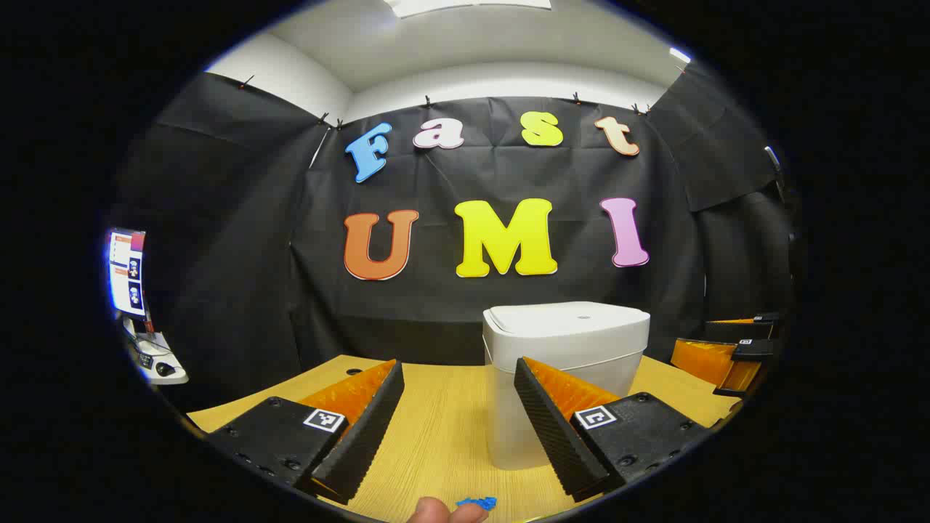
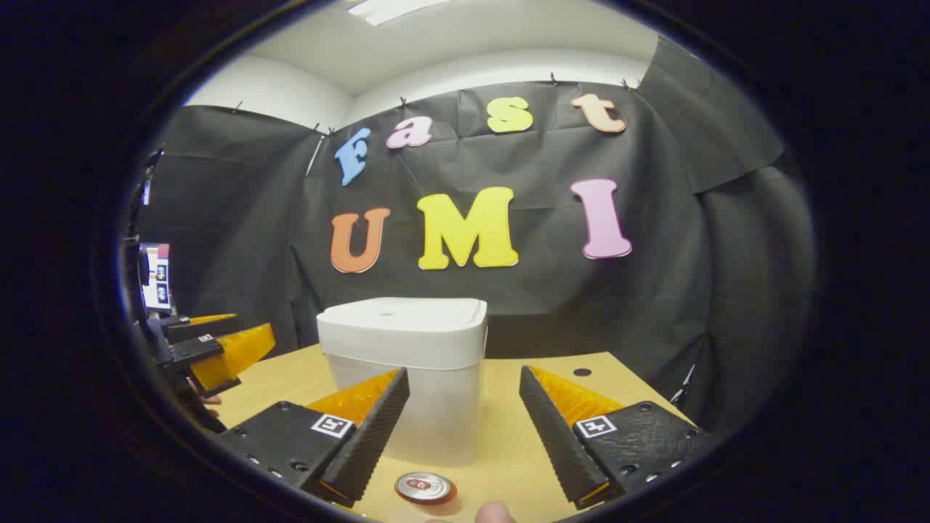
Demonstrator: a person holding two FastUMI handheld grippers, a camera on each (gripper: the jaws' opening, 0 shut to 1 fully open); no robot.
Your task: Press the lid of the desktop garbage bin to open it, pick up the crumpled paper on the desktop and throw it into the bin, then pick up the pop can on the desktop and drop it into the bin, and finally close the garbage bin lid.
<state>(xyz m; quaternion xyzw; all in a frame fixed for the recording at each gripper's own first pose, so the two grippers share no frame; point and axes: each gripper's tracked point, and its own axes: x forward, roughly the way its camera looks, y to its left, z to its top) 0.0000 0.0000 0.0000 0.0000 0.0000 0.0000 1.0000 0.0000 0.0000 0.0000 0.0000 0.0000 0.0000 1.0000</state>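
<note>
Both tongs wide, empty; bin (image 2: 403,363) lid closed; pop can (image 2: 425,487) just before right tongs (image 2: 461,436).

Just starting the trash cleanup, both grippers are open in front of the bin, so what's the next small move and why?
Probably lift one gripper, say the left gripper, over the bin and press its lid. The lid looks shut, and the can sits on the table, so nothing can go in yet.

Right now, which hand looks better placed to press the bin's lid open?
Probably the left tool: the closed bin stands just beyond one of its fingers. Both tools are open and empty.
</note>
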